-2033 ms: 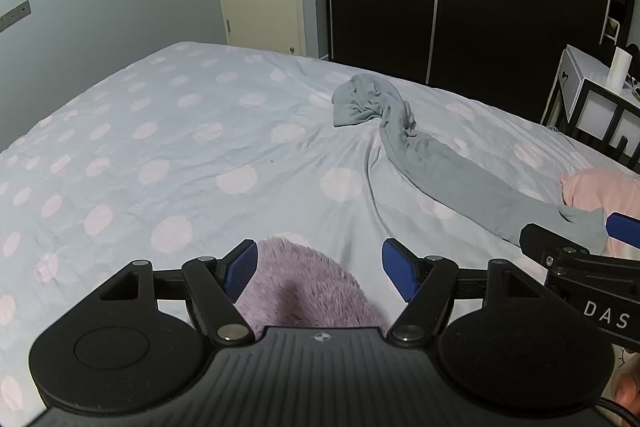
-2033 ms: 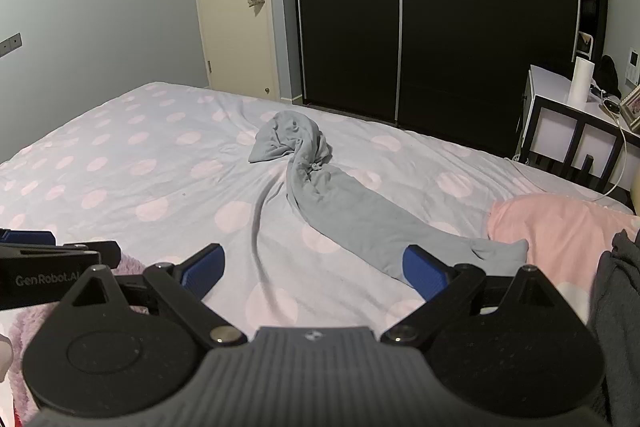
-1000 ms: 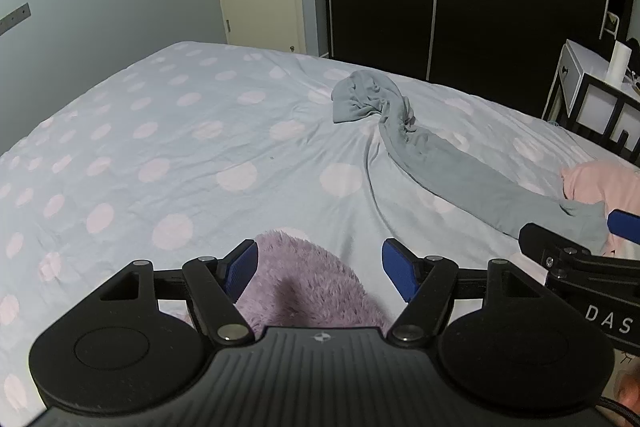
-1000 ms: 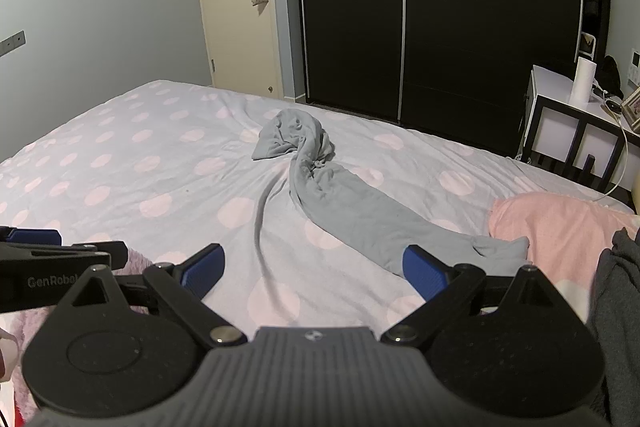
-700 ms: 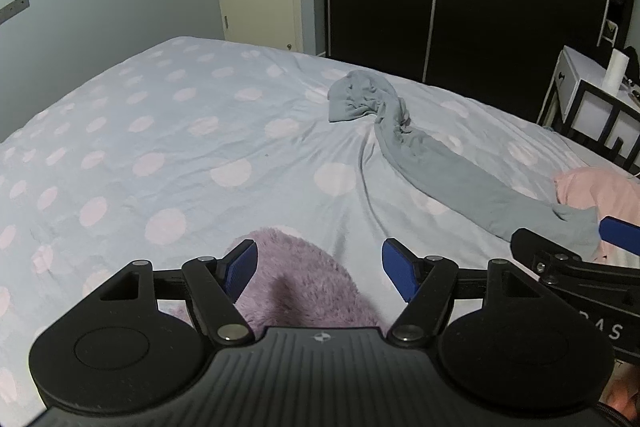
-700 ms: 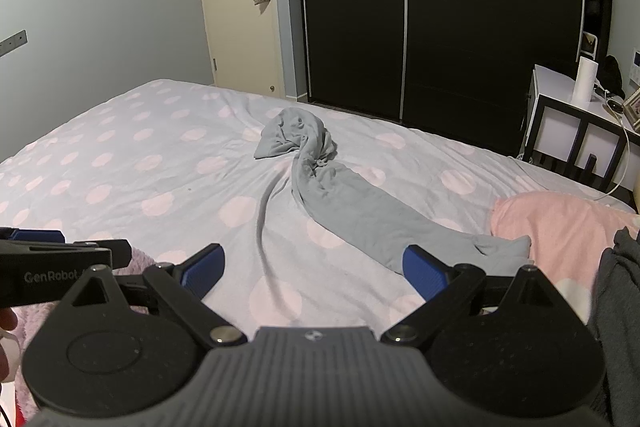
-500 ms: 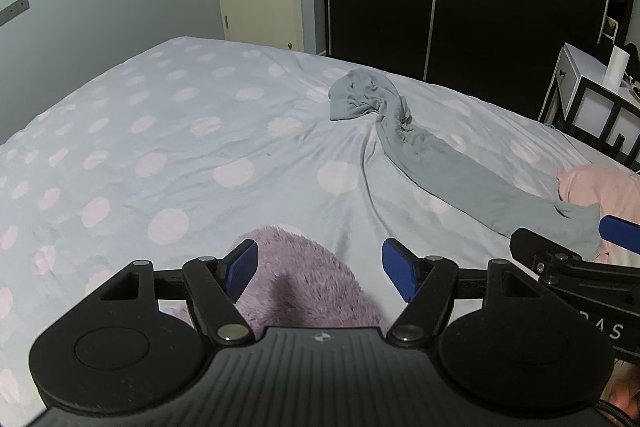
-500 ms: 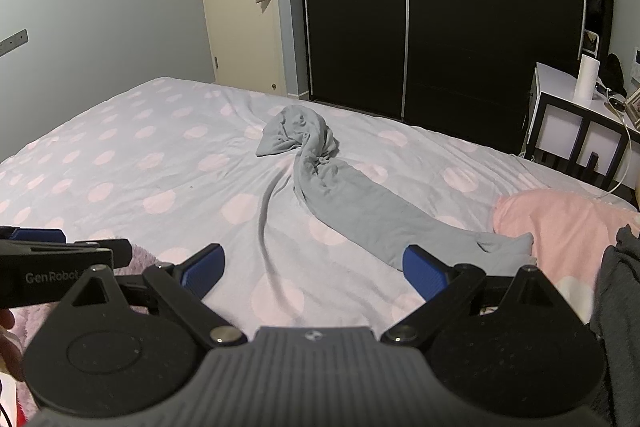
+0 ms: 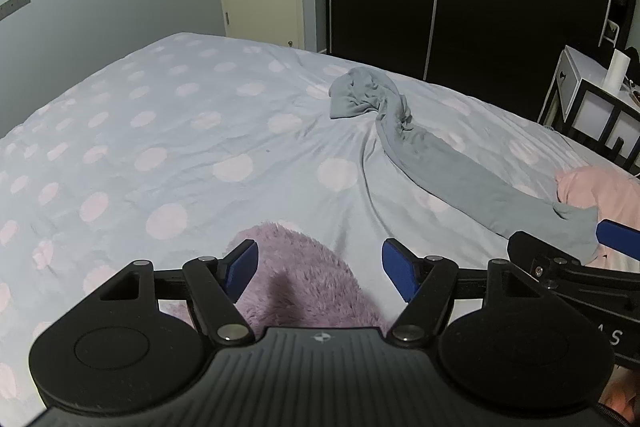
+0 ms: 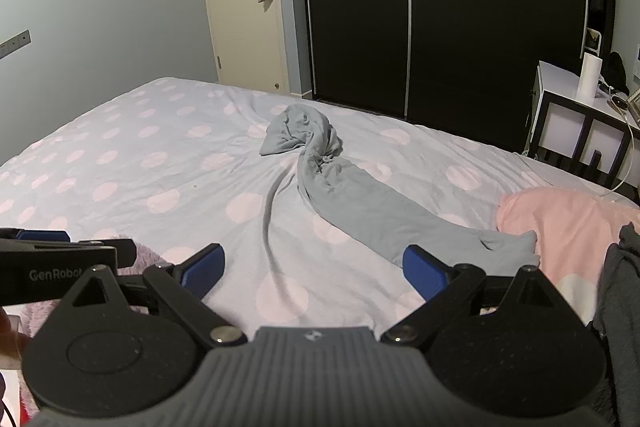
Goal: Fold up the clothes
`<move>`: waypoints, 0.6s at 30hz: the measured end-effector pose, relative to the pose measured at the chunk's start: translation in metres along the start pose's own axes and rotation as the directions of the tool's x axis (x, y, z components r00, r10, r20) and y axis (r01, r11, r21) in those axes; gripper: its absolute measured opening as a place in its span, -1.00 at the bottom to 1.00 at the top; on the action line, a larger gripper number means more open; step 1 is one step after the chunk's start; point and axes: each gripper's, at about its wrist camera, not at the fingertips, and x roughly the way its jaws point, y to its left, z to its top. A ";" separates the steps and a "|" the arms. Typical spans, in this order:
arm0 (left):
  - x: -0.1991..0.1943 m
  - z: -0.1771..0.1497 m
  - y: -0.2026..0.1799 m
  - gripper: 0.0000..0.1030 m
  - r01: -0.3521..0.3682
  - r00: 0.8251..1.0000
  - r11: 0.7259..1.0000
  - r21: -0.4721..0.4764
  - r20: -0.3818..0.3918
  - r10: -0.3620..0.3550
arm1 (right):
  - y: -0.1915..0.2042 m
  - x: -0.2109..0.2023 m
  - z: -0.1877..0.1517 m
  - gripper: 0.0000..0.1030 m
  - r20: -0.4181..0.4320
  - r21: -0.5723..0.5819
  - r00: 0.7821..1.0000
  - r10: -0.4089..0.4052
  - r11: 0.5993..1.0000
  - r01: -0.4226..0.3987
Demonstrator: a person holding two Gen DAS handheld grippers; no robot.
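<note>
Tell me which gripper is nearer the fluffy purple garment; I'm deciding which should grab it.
Left. The left gripper hangs open right above the purple garment; the right gripper, also open, is off to its right.

The left matte-black plastic claw [image 9: 319,269] has blue ribbed fingertip pads [image 9: 241,265], silver pivot screws and a ridged grey housing with a small round emblem. The right matte-black claw [image 10: 314,271] matches it — white "GenRobot" lettering marks the left one's side, seen beside it.
</note>
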 end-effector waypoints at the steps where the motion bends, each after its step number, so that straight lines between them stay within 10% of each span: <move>1: -0.001 0.000 0.001 0.57 0.004 1.000 1.000 -0.001 0.002 -0.004 | 0.000 0.000 0.000 0.88 0.001 0.000 1.000 0.000 1.000 0.000; 18: 0.005 0.001 -0.004 0.51 -0.001 1.000 1.000 0.007 0.000 0.001 | -0.008 0.001 -0.003 0.88 -0.005 -0.010 1.000 0.017 1.000 -0.017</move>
